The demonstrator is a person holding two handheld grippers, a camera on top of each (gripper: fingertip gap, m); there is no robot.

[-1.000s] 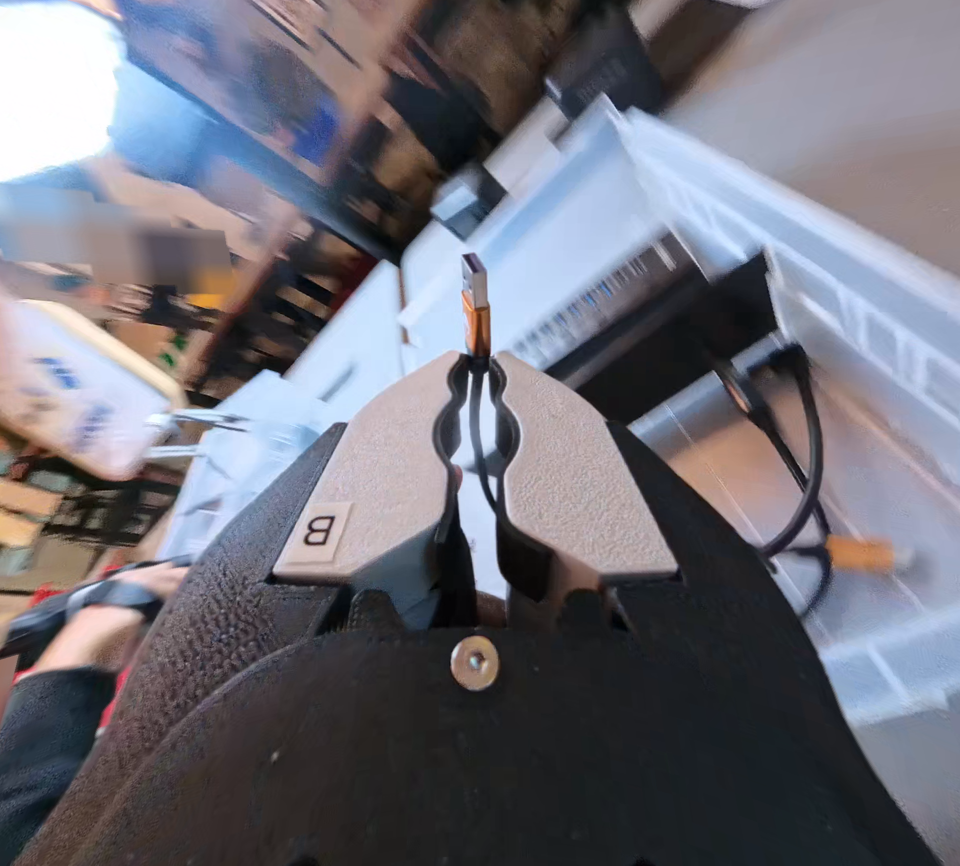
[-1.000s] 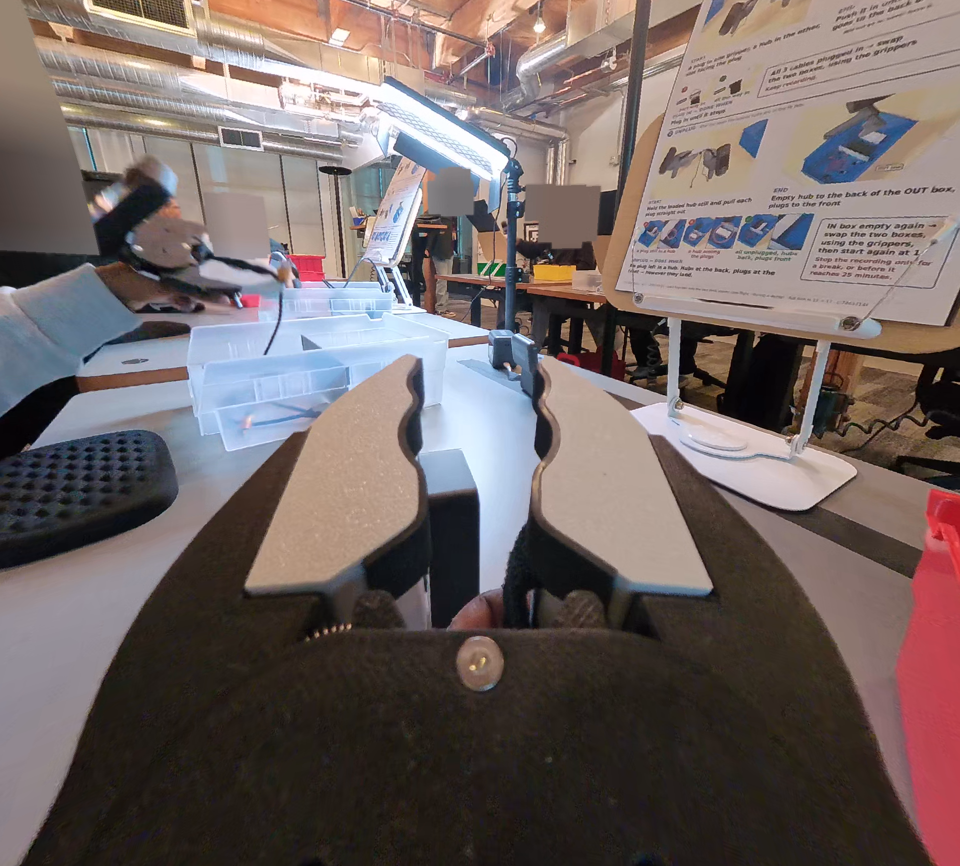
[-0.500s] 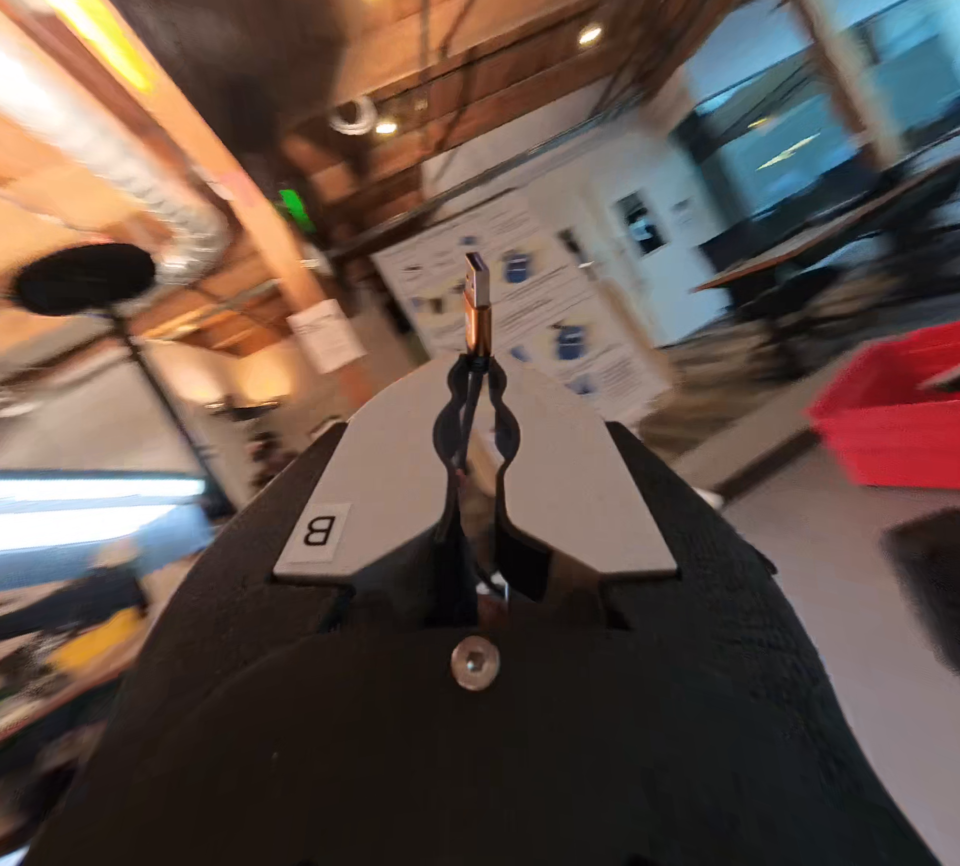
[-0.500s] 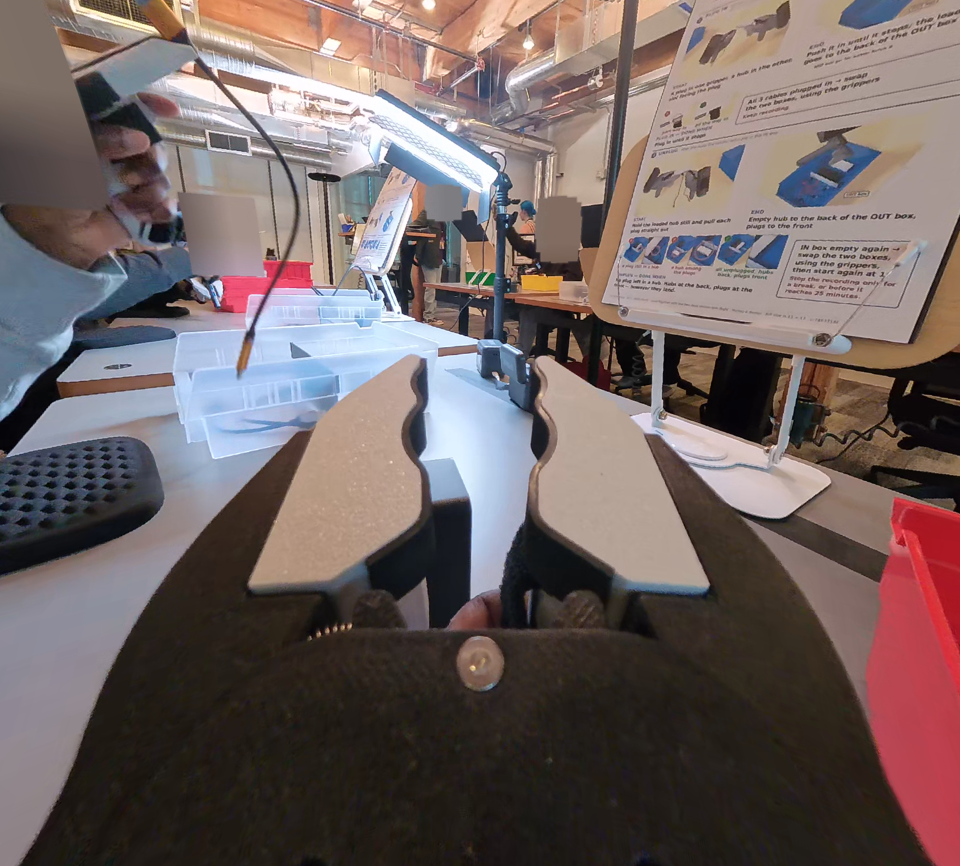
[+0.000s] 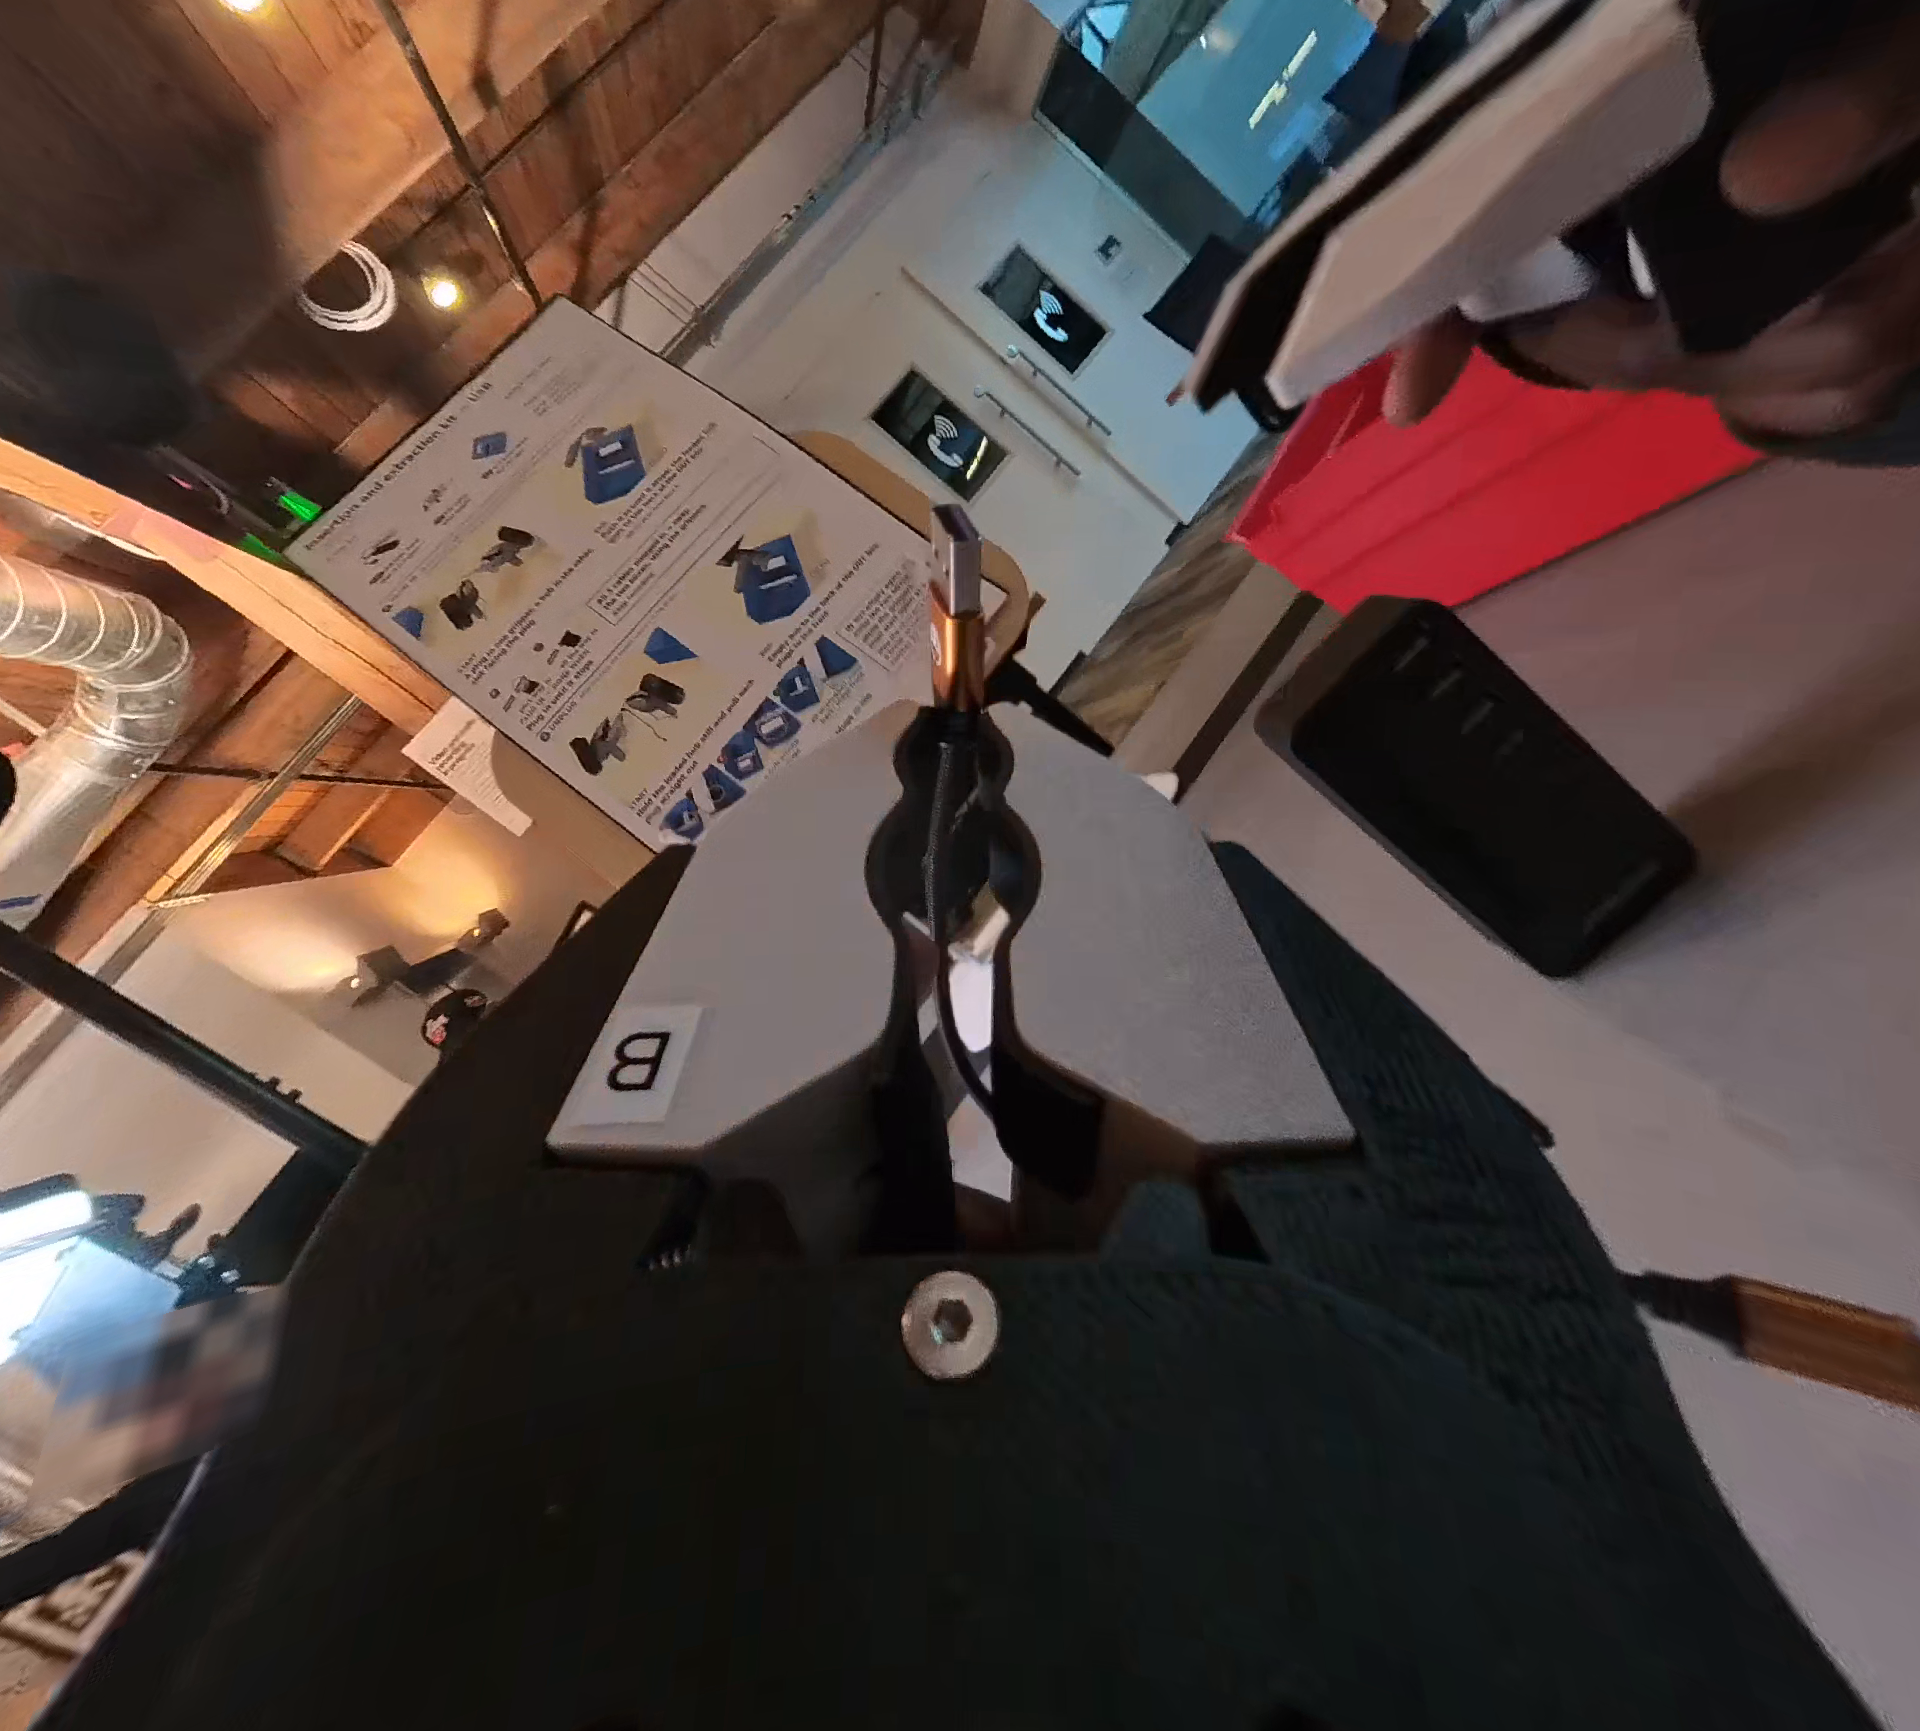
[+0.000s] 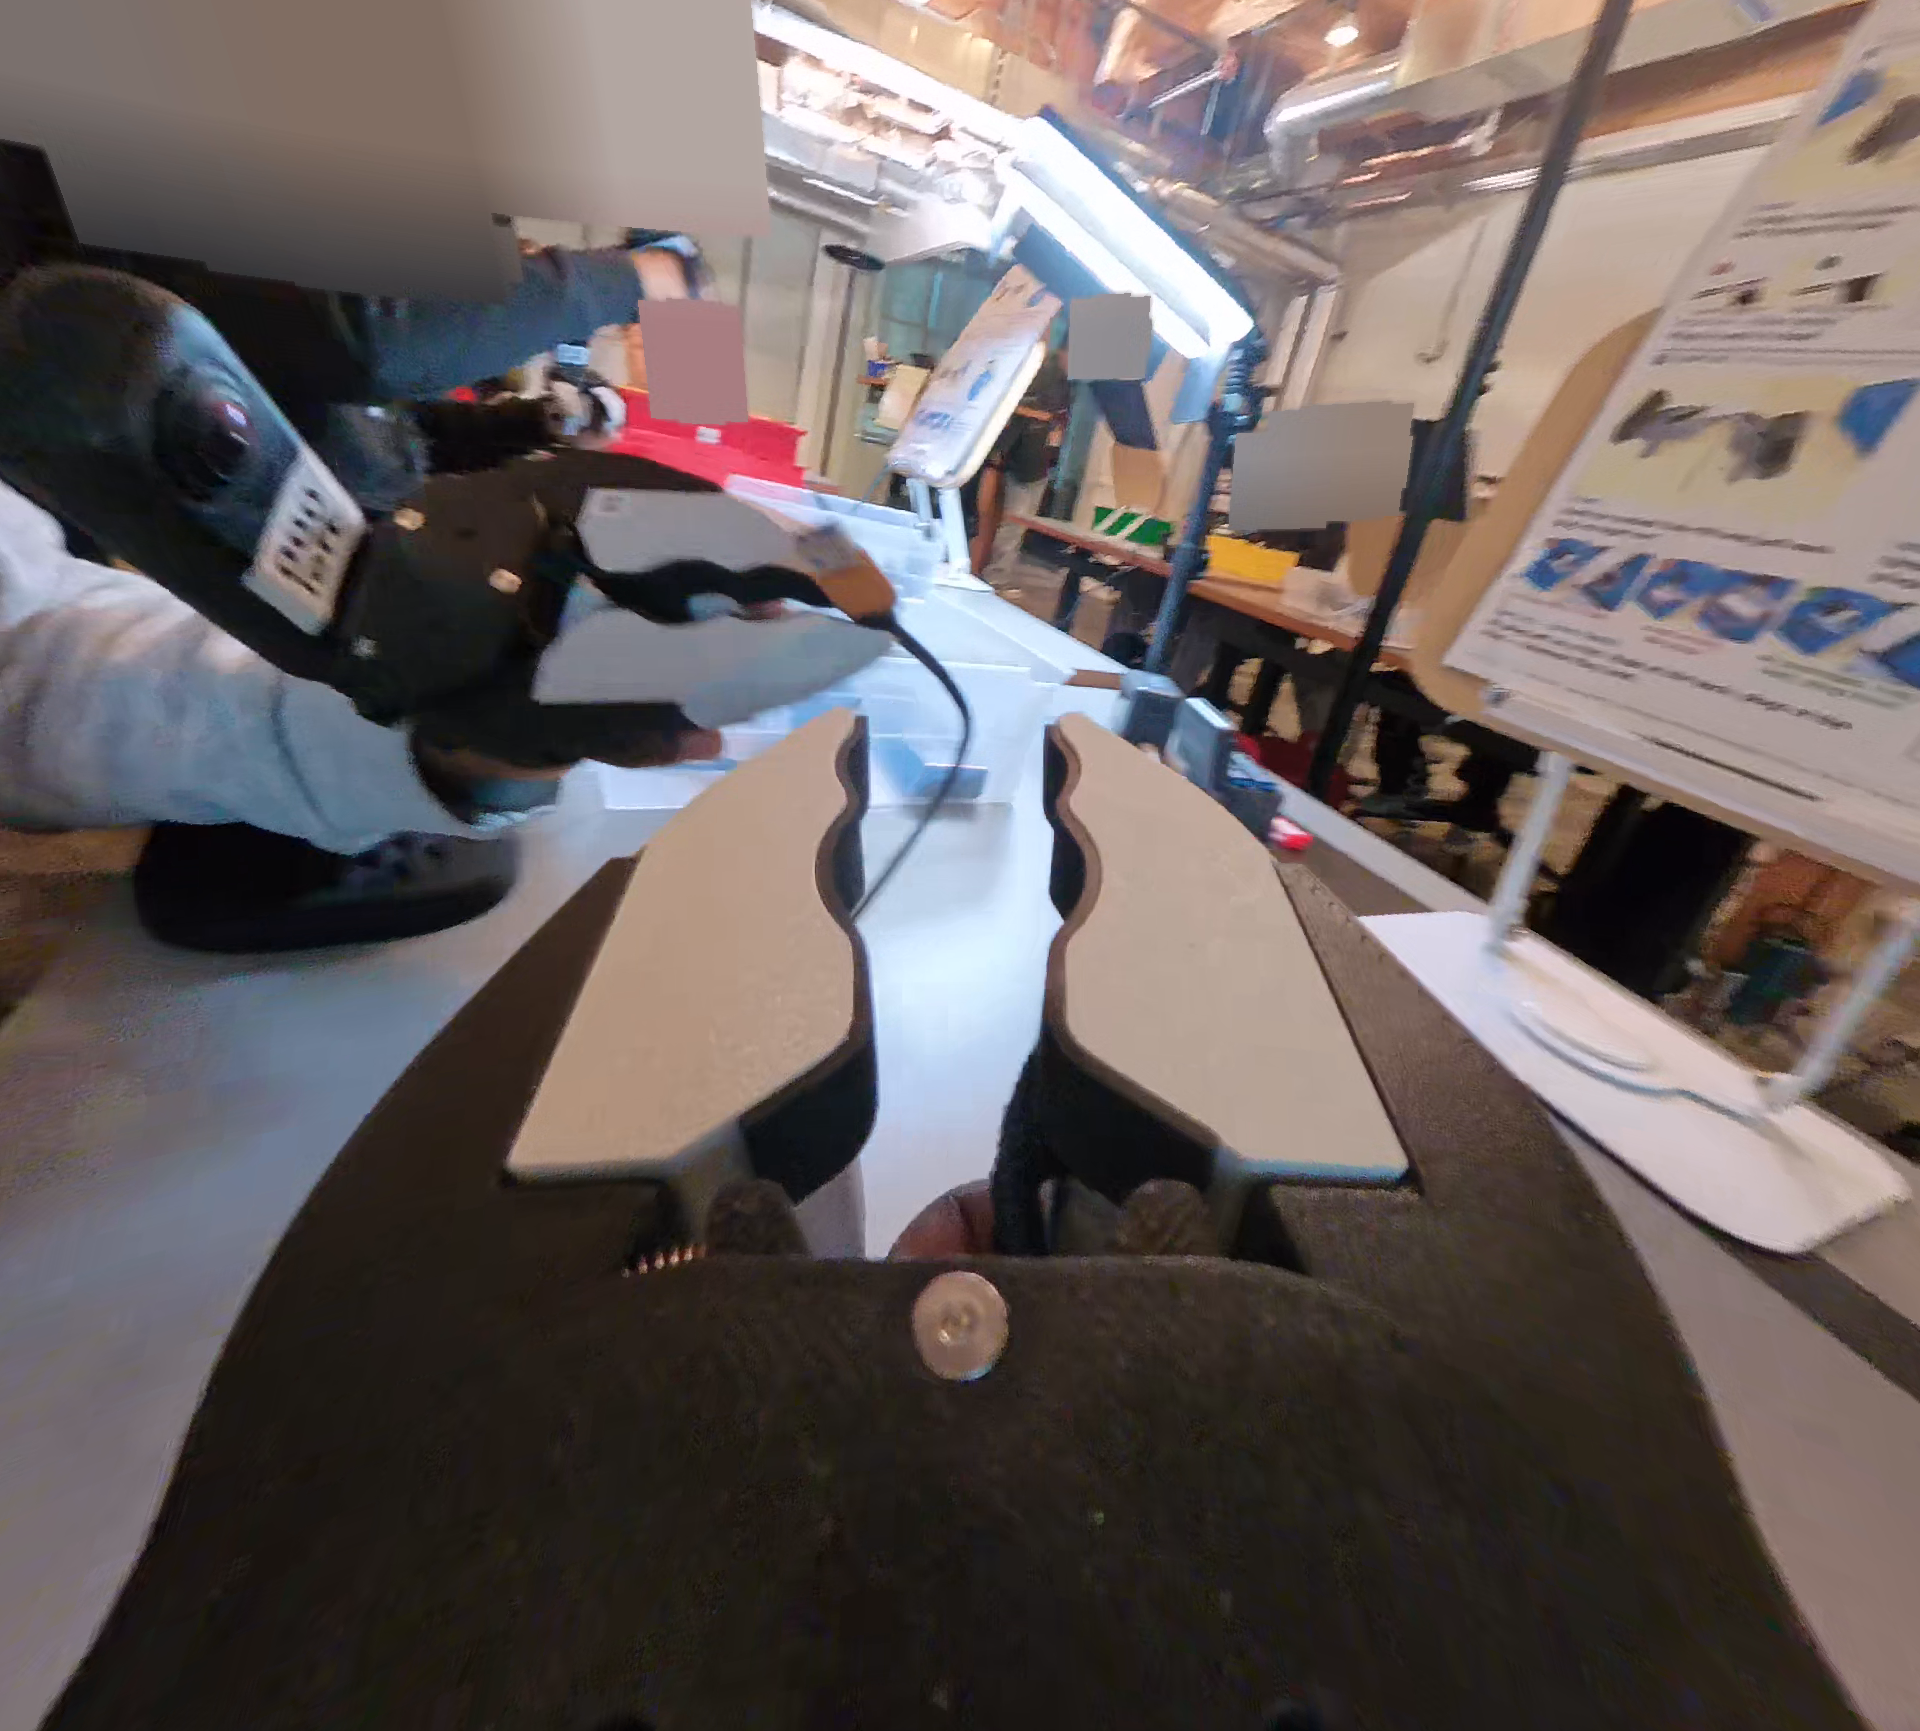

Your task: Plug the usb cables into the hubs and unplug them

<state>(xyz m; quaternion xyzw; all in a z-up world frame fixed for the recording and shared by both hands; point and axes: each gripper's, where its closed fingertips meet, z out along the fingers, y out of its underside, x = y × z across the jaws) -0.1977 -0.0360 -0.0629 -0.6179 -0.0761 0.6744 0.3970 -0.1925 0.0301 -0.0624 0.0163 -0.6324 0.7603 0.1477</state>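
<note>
The orange-collared USB plug with silver tip [image 5: 954, 611] projects from the left gripper [image 5: 951, 725], jaws closed on its black braided cable, above the tabletop. The right gripper [image 6: 951, 736] is parted, empty. Advise steadying a hub first, then inserting squarely.

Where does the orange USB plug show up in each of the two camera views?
Left wrist view: the orange USB plug stands just above centre, sticking out past the tips of the shut left tool.
Right wrist view: the same plug is left of centre, upper middle, held in that tool, its black cable drooping down.
Shared landmark: the instruction poster.
</note>
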